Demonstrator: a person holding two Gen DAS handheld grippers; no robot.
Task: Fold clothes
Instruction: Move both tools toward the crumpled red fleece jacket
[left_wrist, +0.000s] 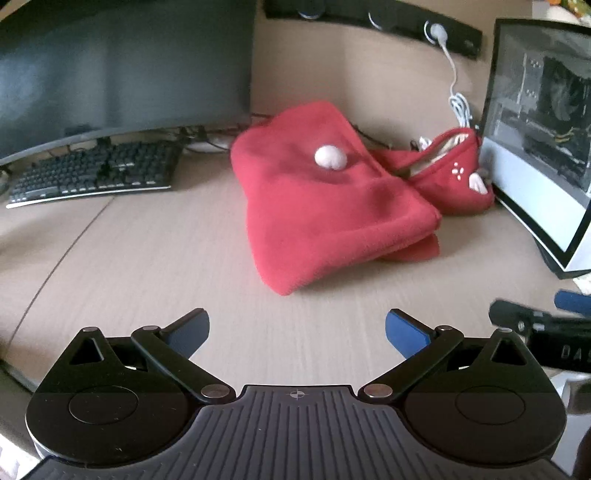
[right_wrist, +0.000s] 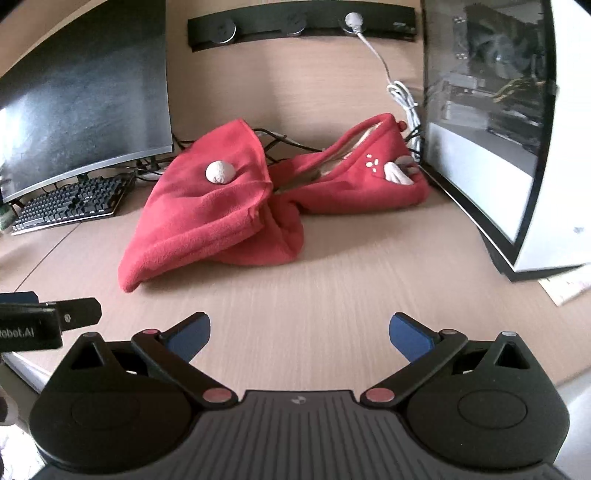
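Observation:
A red fleece garment (left_wrist: 325, 206) lies bunched and partly folded on the wooden desk (left_wrist: 147, 258), with a small white pompom (left_wrist: 330, 157) on top. Its hood end (left_wrist: 454, 173), with white markings and a pale lining, rests against the computer case. In the right wrist view the same garment (right_wrist: 207, 218) lies ahead, pompom (right_wrist: 219, 172) up, hood (right_wrist: 373, 177) to the right. My left gripper (left_wrist: 297, 328) is open over bare desk, short of the garment. My right gripper (right_wrist: 300, 330) is open too, nothing between its blue pads. Each gripper shows at the edge of the other's view.
A curved monitor (left_wrist: 118, 66) and black keyboard (left_wrist: 96, 173) stand at the left. A glass-sided computer case (left_wrist: 543, 140) stands at the right. A white cable (left_wrist: 456, 96) hangs from a wall socket strip (right_wrist: 295, 26). Dark cables lie behind the garment. Paper (right_wrist: 565, 284) lies near the case.

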